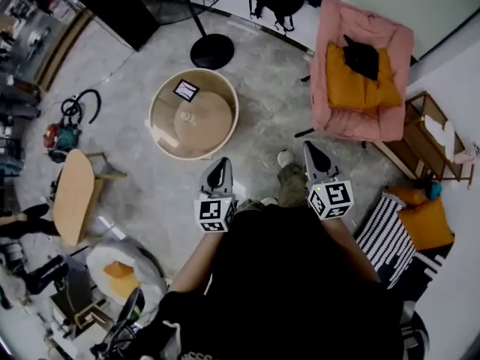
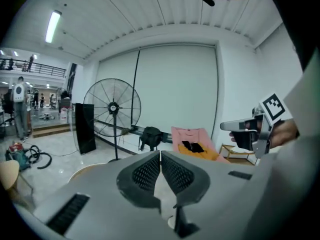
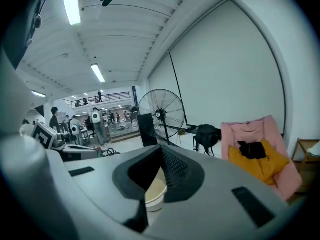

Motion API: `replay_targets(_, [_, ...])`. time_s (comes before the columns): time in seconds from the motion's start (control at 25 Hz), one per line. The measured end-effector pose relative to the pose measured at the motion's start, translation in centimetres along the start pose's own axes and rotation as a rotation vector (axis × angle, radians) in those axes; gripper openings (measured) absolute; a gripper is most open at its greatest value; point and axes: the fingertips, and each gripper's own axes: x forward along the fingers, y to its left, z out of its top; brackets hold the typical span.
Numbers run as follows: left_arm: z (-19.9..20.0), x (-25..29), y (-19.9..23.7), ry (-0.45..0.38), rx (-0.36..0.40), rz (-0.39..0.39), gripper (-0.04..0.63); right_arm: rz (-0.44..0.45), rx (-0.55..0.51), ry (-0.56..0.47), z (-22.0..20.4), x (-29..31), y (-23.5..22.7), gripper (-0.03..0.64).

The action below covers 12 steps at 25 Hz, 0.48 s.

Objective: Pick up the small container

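Observation:
No small container can be picked out for certain. A round wood-rimmed table (image 1: 193,115) stands on the floor ahead, with a small black-and-white square thing (image 1: 185,90) on its top. My left gripper (image 1: 219,172) is held at waist height, near the table's close edge, with its jaws meeting at the tips and nothing between them (image 2: 160,156). My right gripper (image 1: 313,154) is level with it, farther right, and also looks shut (image 3: 160,151). A pale round shape (image 3: 152,194) shows below its jaws; I cannot tell what it is.
A standing fan (image 2: 112,108) has its round base (image 1: 212,51) behind the table. A pink chair with a yellow cushion (image 1: 360,73) is at the right. A wooden rack (image 1: 431,137), a striped rug (image 1: 390,235) and a small wooden side table (image 1: 73,197) ring the floor.

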Motion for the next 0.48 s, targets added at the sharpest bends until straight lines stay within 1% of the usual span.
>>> replay_targets(0.08, [-0.4,0.9,-0.1,0.018,-0.014,0.040,0.026,0.045,0.005,-0.004,0.4,1.2,-0.7,0.021])
replay_targets(0.2, [-0.4,2.4,-0.8,0.031,-0.006,0.075,0.026,0.100,0.009,-0.004,0.5,3.1,-1.8,0.021])
replay_targets(0.28, [0.6,3.3,-1.2,0.021,-0.012,0.097,0.026,0.128,0.016,-0.010,1.2,4.4,-2.7,0.021])
replay_targets(0.36, [1.7,4.2,-1.5,0.002,-0.020,0.122,0.026,0.154,0.006,-0.042,2.5,5.8,-3.6,0.021])
replay_targets(0.48, [3.1,5.0,-1.5,-0.023,-0.012,0.166,0.026,0.220,-0.002,-0.060,3.7,8.4,-4.5,0.021])
